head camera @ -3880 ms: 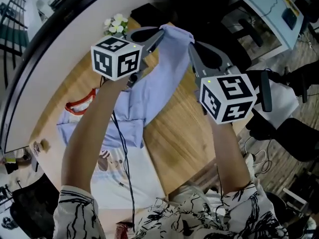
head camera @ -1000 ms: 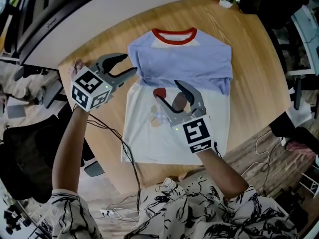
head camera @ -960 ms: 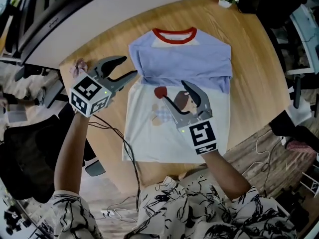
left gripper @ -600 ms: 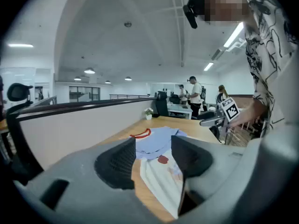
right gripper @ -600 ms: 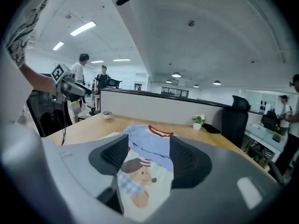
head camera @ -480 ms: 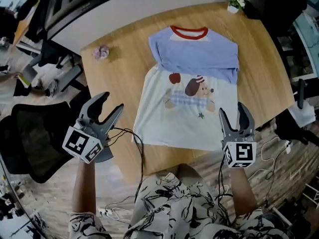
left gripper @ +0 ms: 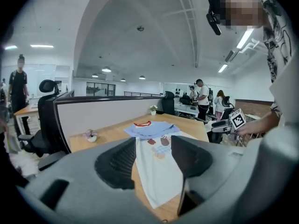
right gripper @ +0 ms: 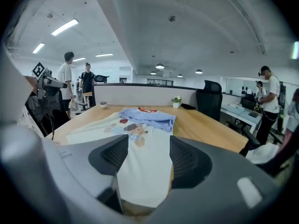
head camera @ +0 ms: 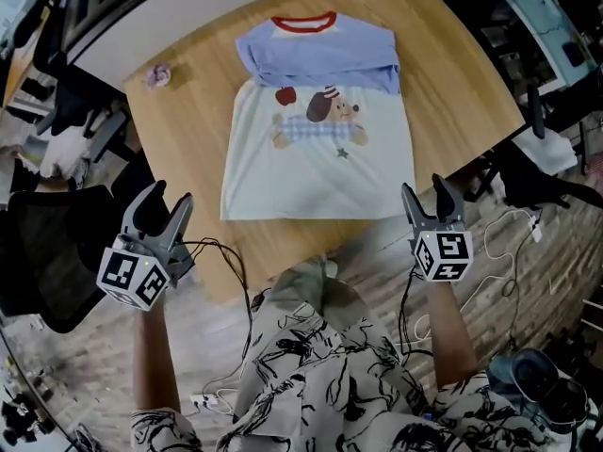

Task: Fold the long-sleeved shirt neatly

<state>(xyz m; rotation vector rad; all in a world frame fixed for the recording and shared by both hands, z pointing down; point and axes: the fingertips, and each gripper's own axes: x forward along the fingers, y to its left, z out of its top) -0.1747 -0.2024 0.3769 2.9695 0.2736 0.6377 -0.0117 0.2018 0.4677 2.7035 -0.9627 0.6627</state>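
Note:
The long-sleeved shirt (head camera: 316, 139) lies flat on the wooden table (head camera: 452, 73). It has a white body with a dog print, a red collar at the far end, and blue sleeves folded across the chest. My left gripper (head camera: 165, 205) hangs off the table's near left corner, open and empty. My right gripper (head camera: 423, 191) is off the near right edge, also open and empty. Neither touches the shirt. In the left gripper view the shirt (left gripper: 156, 169) shows between that gripper's (left gripper: 153, 149) jaws, far off. The right gripper view shows the shirt's (right gripper: 145, 167) hem beyond that gripper (right gripper: 144, 155).
A small pink flower pot (head camera: 158, 73) stands at the table's far left. A black office chair (head camera: 47, 252) is left of my left gripper. Cables hang past the near edge. A grey partition (head camera: 141, 17) runs behind the table. People stand in the background (right gripper: 67, 85).
Both grippers have drawn back from over the shirt to beyond the table's near edge, spreading apart. The blue sleeve held up earlier now lies folded across the chest.

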